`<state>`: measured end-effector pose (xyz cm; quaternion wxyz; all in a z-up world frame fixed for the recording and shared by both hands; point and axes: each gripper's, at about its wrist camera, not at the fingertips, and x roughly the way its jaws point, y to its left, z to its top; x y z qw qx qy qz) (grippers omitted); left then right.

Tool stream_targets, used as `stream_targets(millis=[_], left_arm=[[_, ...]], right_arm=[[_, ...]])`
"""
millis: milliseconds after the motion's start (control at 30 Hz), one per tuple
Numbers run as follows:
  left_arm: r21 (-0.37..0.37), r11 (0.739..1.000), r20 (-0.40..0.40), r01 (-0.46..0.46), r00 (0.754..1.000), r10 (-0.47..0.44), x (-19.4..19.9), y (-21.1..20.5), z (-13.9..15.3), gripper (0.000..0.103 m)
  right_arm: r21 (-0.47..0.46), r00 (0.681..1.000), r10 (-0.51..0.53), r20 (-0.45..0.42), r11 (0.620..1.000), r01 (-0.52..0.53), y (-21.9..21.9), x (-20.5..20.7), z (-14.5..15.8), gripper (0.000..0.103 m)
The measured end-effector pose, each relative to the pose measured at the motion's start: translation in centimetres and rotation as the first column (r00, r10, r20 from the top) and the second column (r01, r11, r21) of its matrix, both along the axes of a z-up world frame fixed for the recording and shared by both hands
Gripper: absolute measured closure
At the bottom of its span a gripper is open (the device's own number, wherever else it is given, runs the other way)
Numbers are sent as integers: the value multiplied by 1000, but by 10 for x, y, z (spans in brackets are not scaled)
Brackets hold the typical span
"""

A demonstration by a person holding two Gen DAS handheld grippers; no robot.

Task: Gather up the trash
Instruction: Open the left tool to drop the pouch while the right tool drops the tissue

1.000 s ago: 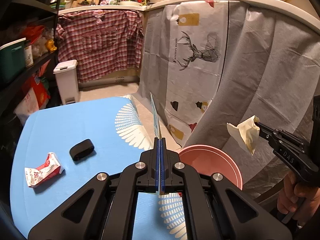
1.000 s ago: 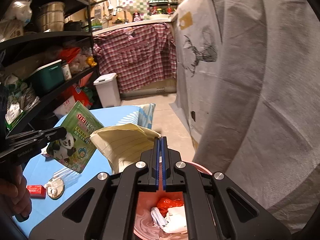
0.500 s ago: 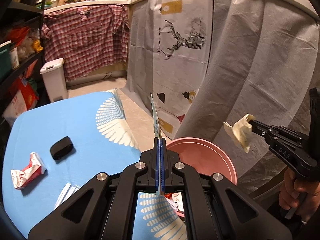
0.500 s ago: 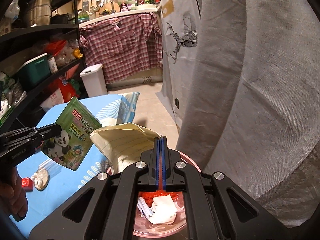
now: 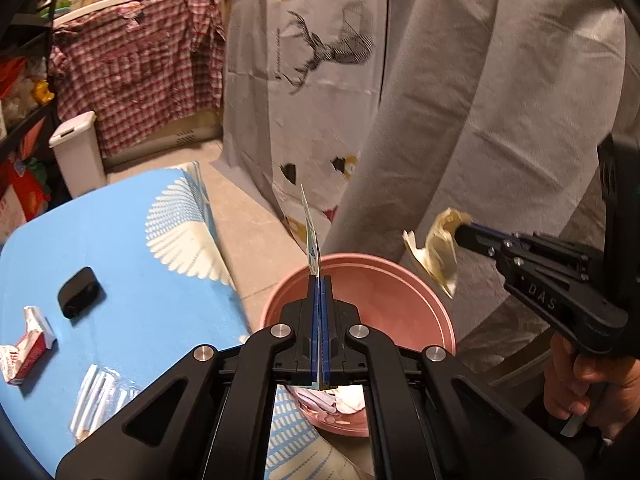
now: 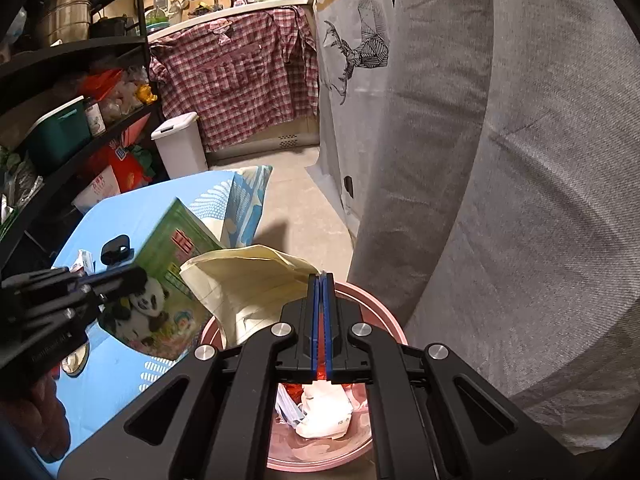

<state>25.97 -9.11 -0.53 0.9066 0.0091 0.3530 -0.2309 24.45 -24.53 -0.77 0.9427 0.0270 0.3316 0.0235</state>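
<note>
The left gripper (image 5: 320,280) is clamped on a green panda packet (image 6: 160,300), which shows edge-on as a thin sliver (image 5: 311,236) at the centre of the left wrist view and full-face at the left of the right wrist view. The right gripper (image 6: 320,280) is pinched shut on a cream lined paper (image 6: 248,280), which hangs crumpled at the right of the left wrist view (image 5: 434,248). Both pieces sit above or just beside the pink basin (image 5: 440,312) in the lower middle of each frame.

The main risk, as I judge it, is a miss on release. The packet is flat and light, held near the basin's left rim over the edge of the blue table (image 5: 120,240), so it could glide sideways onto the table or the floor. The paper hangs near the right rim by the grey curtain (image 5: 500,100) and could slide down outside the basin. The two tools are also close enough to knock together.

Counts: two grippers, two held pieces, one basin with several white and red scraps (image 6: 320,408) already in it. On the table lie one red-and-white wrapper (image 5: 24,356), one black object (image 5: 78,292), one clear plastic wrapper (image 5: 96,400) and one small round item (image 6: 76,356) at lower left. One white pedal bin (image 5: 76,152) stands at the left.
</note>
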Motion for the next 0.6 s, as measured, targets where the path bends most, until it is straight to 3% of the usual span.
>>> stream_targets(millis=[367,433,467,567,600], left_arm=[[30,998,-38,49,998,-47,3,-18,-17,101],[34,999,-40,39,999,-37,4,-19,-18,94],[29,999,-44,38,998,-37,5,-18,-18,86],[28,999,-41,32,999,-31,6,-15,-18,85],[24,999,-40,28,999,-27,7,-14,-17,85]], right_arm=[[-18,1000,-9,-23,1000,8,1,7,-7,97],[-23,999,-15,-37,1000,15,0,10,-9,94],[-20,999,-18,-42,1000,17,-1,10,-10,89],[-19,999,-33,-32,999,33,-3,10,-9,62],[-18,999,-38,-25,999,38,-4,10,-8,57]])
